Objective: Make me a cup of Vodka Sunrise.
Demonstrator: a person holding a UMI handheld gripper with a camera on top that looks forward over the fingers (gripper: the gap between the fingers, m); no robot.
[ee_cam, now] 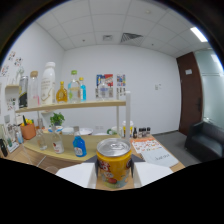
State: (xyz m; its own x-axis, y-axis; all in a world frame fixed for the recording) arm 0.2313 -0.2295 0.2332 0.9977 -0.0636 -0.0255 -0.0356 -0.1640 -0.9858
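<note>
Between fingers: yellow juice can, lifted, sealed.
Gripper: closed on can sides.
Far left: bottles on shelf.
Progress: early; pouring not started, no cup visible.

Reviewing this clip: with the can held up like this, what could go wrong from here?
1. The yellow can is clamped only at its sides by the gripper; a loose squeeze could let it slip.
2. Its top looks sealed, so pouring may fail.
3. Bottles on the counter sit close ahead; a swing could hit them.
</note>
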